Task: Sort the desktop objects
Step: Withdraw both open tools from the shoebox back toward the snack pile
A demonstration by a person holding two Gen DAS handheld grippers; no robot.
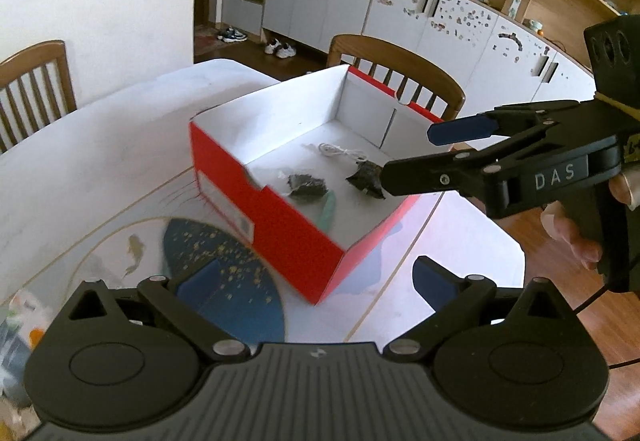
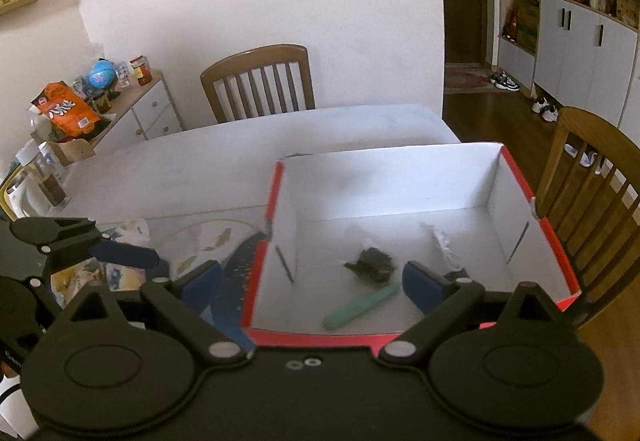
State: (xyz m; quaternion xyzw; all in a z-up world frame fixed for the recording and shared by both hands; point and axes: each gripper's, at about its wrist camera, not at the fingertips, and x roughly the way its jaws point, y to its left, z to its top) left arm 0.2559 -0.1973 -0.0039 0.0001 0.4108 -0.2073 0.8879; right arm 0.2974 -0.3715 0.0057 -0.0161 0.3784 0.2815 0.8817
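Observation:
A red shoebox (image 1: 280,233) with a white inside stands on the white table. In it lie two dark crumpled packets (image 1: 308,185) (image 1: 366,177), a pale green stick-like item (image 1: 326,213) and a white cord (image 1: 340,151). My left gripper (image 1: 316,281) is open and empty, in front of the box's near corner. My right gripper (image 1: 420,155) reaches over the box's right rim, open, holding nothing. In the right wrist view my right gripper (image 2: 312,281) hangs wide above the box rim (image 2: 312,337), over one packet (image 2: 372,265), the green item (image 2: 360,307) and the cord (image 2: 444,245). My left gripper (image 2: 132,261) is at the left.
A round mat (image 1: 224,253) with a blue patch and fish print lies under the box's near side. Wooden chairs (image 1: 400,61) (image 2: 260,81) stand around the table. Loose wrappers (image 2: 128,233) lie left of the box. Bottles (image 2: 48,177) and a side cabinet with snacks (image 2: 68,113) are at the far left.

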